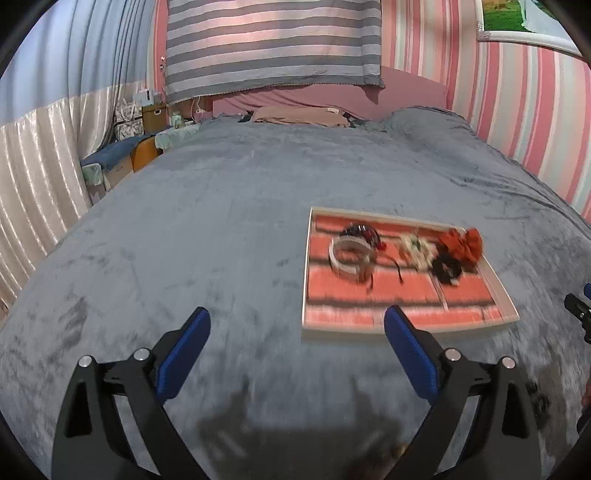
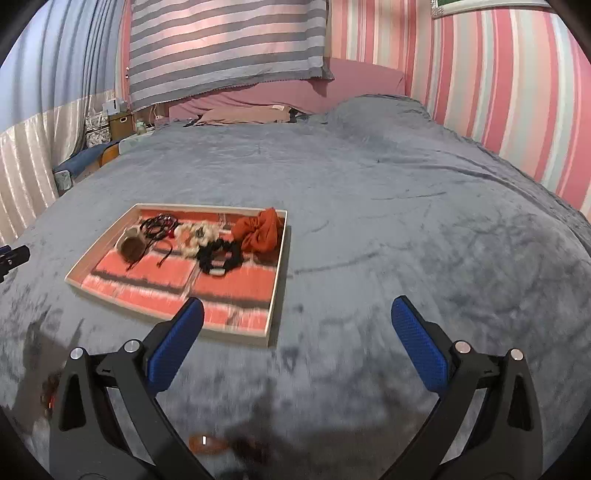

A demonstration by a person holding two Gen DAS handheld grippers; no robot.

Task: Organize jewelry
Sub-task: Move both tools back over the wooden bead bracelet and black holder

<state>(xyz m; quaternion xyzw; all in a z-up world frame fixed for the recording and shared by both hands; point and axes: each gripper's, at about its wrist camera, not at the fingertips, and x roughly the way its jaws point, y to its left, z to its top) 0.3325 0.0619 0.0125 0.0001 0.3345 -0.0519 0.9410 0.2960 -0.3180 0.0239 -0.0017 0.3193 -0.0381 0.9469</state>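
Jewelry [image 2: 192, 240] sits grouped in the tray [image 2: 273, 295] mid-bed toward the near edge; my left tool [image 1: 297, 325] and right tool [image 2: 297, 314] both gape empty, so I judge placement done, tidying next.

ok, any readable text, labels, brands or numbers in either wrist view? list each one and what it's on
None readable in either view.
Tray: striped liner, no print visible; blurred.
Boxes beside the bed: too small and far to tell whether they carry any text.
Framed picture: an image with no legible lettering.
Small white tag on the black scrunchie: blurred, nothing legible.
Left gripper and right gripper: no markings seen.
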